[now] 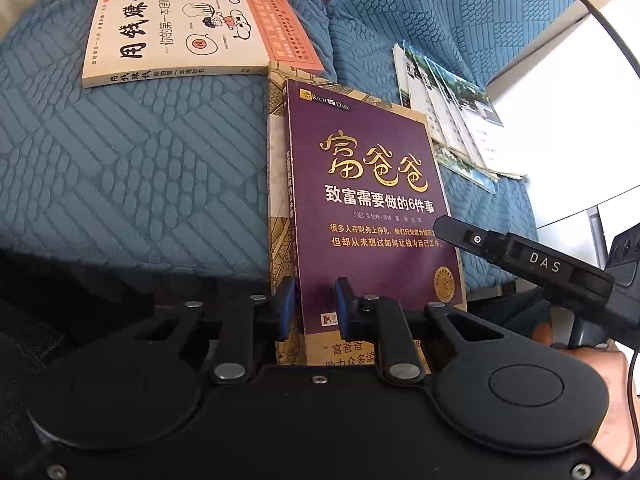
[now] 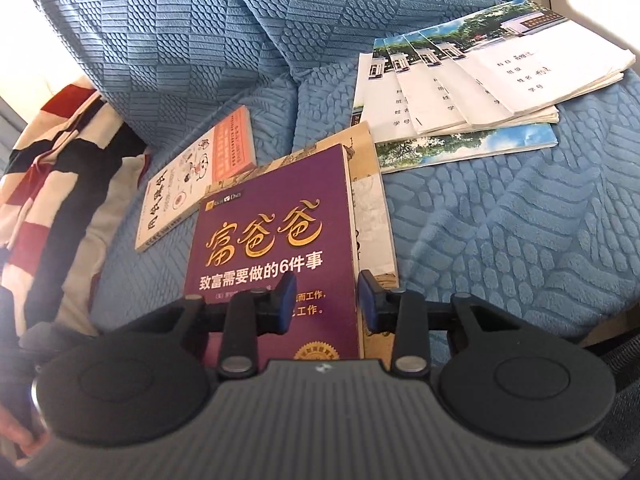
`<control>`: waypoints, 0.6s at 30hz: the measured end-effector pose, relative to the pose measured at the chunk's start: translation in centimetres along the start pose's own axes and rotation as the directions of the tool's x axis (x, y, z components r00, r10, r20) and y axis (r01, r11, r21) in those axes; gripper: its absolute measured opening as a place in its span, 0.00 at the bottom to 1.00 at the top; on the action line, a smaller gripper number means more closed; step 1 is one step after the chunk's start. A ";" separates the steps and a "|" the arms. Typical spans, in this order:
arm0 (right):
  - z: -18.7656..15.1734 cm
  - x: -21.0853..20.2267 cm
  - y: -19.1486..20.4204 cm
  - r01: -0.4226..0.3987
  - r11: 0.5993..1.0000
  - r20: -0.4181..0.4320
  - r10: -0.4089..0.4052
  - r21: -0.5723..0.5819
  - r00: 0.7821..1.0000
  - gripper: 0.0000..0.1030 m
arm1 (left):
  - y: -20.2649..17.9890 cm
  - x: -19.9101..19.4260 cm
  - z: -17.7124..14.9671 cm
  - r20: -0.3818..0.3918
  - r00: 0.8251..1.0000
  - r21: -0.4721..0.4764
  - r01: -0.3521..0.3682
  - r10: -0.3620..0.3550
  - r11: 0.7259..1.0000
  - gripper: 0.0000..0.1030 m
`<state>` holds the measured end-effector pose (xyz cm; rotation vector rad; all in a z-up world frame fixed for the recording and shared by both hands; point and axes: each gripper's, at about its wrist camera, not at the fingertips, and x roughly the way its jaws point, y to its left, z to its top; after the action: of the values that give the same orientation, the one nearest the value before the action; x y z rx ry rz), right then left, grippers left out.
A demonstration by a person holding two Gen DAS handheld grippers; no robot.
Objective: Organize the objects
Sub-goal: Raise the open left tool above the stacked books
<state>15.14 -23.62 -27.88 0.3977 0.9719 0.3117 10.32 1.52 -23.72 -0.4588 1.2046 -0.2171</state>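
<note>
Purple book: laid on a tan book upon the blue sofa cover. Left gripper: fingers narrowly parted, the purple book's spine edge lying between them; contact cannot be told. Right gripper: fingers partly open, straddling the book's right edge, nothing visibly gripped.

Glossy purple paperback, matt cream paperback, thin paper booklets, textured quilted blue cloth cover
</note>
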 end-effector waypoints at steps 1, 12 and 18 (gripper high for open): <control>0.0 0.0 0.1 0.004 1.000 0.000 -0.004 -0.006 1.000 0.35 | 0.0 0.0 0.1 0.000 1.000 -0.003 0.000 0.000 1.000 0.18; 0.9 -1.7 0.6 -0.003 0.999 0.020 0.003 0.033 1.000 0.35 | -0.2 -2.4 0.1 0.065 0.997 -0.013 -0.049 0.050 0.999 0.19; 1.8 -5.1 3.4 -0.034 0.998 0.091 0.039 -0.051 0.995 0.35 | -1.2 -5.4 0.4 0.143 0.987 0.006 -0.070 0.068 0.998 0.19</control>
<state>13.71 -23.12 -21.72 0.3820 0.8666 0.3469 8.93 2.66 -18.51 -0.4150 1.0767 -0.1295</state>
